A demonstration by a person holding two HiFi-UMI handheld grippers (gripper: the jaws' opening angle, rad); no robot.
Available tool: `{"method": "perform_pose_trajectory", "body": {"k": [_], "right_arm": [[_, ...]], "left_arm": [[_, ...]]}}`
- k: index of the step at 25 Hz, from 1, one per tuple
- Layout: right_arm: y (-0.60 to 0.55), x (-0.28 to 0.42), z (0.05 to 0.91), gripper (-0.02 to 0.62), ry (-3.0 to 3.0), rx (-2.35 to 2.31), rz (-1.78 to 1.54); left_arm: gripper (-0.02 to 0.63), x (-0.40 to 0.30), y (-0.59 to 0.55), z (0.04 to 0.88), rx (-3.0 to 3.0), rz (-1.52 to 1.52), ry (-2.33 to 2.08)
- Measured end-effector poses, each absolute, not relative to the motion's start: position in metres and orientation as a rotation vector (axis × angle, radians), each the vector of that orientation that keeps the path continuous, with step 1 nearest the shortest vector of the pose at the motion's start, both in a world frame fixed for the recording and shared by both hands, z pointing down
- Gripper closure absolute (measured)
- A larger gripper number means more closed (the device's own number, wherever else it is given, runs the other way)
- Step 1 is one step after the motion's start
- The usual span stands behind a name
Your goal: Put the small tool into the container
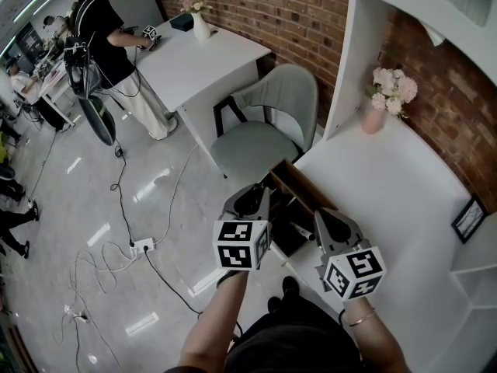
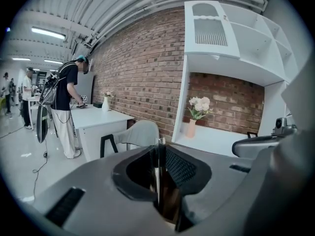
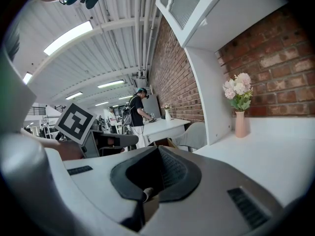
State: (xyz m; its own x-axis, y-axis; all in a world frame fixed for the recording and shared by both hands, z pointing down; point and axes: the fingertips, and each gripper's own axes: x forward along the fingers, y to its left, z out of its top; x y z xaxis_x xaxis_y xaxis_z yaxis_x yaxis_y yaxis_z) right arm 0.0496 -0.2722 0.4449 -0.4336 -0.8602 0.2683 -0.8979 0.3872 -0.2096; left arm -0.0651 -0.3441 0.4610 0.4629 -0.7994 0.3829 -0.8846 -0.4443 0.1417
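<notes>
Left gripper (image 1: 252, 199) is closed, seemingly empty; right gripper (image 1: 332, 225) pinches a pale stub, we judge the small tool (image 3: 144, 195), above the open drawer (image 1: 299, 181) at the tabletop's (image 1: 388, 193) edge. Next we'd lower and release.

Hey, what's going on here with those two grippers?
A person holds the left gripper and the right gripper above an open drawer at the edge of a white desk. Both pairs of jaws are together. A small pale tip shows between the right ones, probably the small tool.
</notes>
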Motion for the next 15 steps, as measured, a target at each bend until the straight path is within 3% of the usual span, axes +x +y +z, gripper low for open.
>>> {"method": "perform_pose_trajectory", "body": {"k": [15], "right_arm": [[-0.271, 0.047, 0.444, 0.591, -2.526, 1.588, 0.493]], "left_arm": [[0.514, -0.068, -0.345, 0.471, 2.379, 0.412, -1.409]]}}
